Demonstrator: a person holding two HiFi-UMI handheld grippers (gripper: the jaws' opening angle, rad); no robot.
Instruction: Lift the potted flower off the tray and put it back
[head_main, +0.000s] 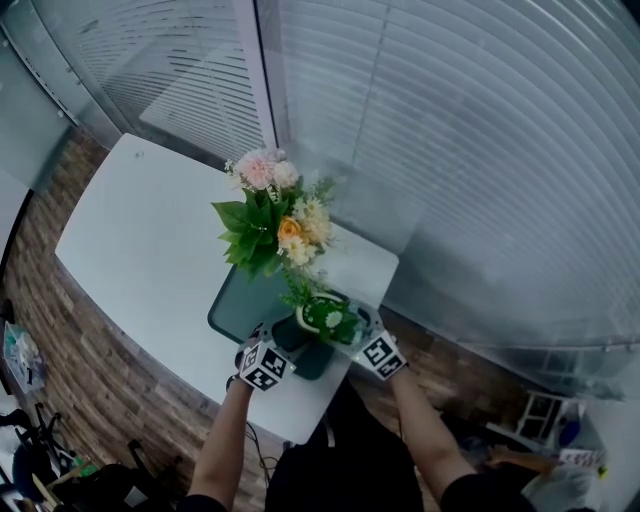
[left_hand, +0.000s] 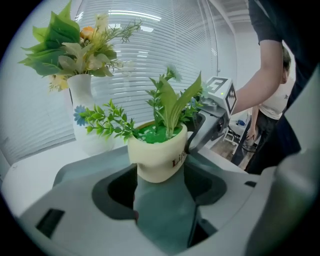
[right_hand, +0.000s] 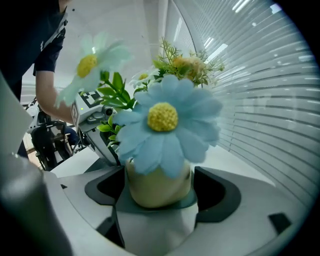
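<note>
Seemingly left gripper (head_main: 281, 344) and right gripper (head_main: 356, 334) jaws both clamp the petal-screened flower pot (left_hand: 159, 158).

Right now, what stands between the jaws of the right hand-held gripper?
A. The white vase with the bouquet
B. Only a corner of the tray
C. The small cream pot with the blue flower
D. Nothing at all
C: in the right gripper view the cream pot, under its blue flower, sits between the jaws of the right hand-held gripper, which close on its sides.
</note>
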